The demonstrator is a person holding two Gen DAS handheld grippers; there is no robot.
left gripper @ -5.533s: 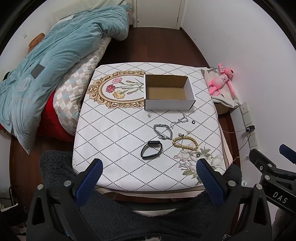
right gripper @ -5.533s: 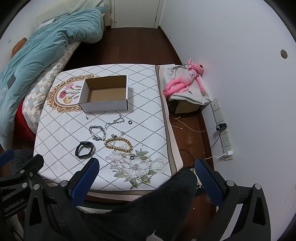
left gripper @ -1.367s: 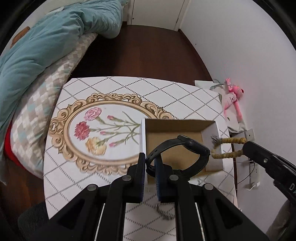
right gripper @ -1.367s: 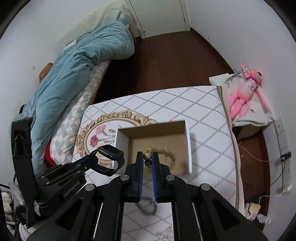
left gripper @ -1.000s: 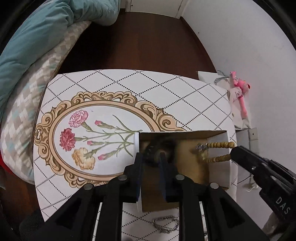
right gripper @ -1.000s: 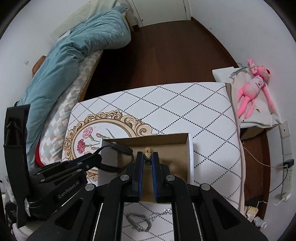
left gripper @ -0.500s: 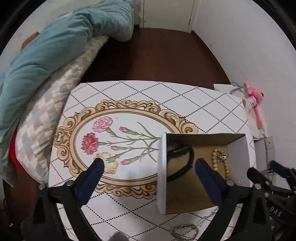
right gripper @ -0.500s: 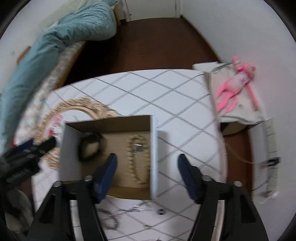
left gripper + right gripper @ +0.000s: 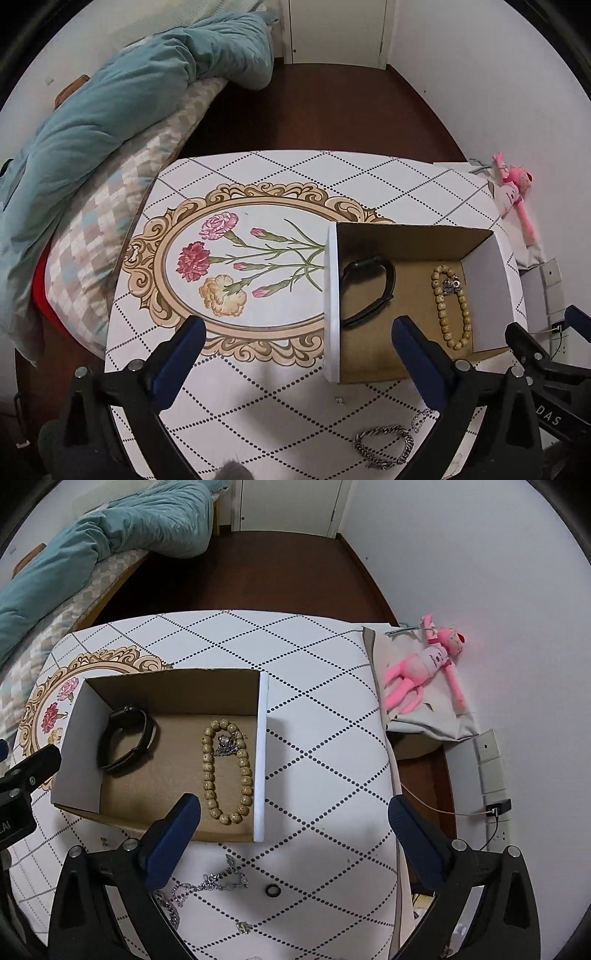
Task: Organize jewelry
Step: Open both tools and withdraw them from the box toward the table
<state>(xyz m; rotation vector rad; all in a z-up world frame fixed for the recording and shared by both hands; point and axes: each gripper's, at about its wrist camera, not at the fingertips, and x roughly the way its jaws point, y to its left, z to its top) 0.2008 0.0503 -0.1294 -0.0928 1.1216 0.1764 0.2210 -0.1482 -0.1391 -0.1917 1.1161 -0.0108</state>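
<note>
From my feed: black band (image 9: pixel 365 291) partly behind box (image 9: pixel 331 306) wall in left wrist view. Silver chain (image 9: pixel 207 880) runs under right gripper (image 9: pixel 293 819) finger, rest hidden. Tiny piece (image 9: pixel 340 400) on cloth too small to ID. Left gripper (image 9: pixel 22 775) cut off at frame edge.

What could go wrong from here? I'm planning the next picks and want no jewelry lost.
The silver chain bracelet and thin chain lie close together, partly under the right hand-held gripper, so one pinch might drag both. The small black ring is flat and could skid off the table. The box is light; a bump may shift it.
</note>
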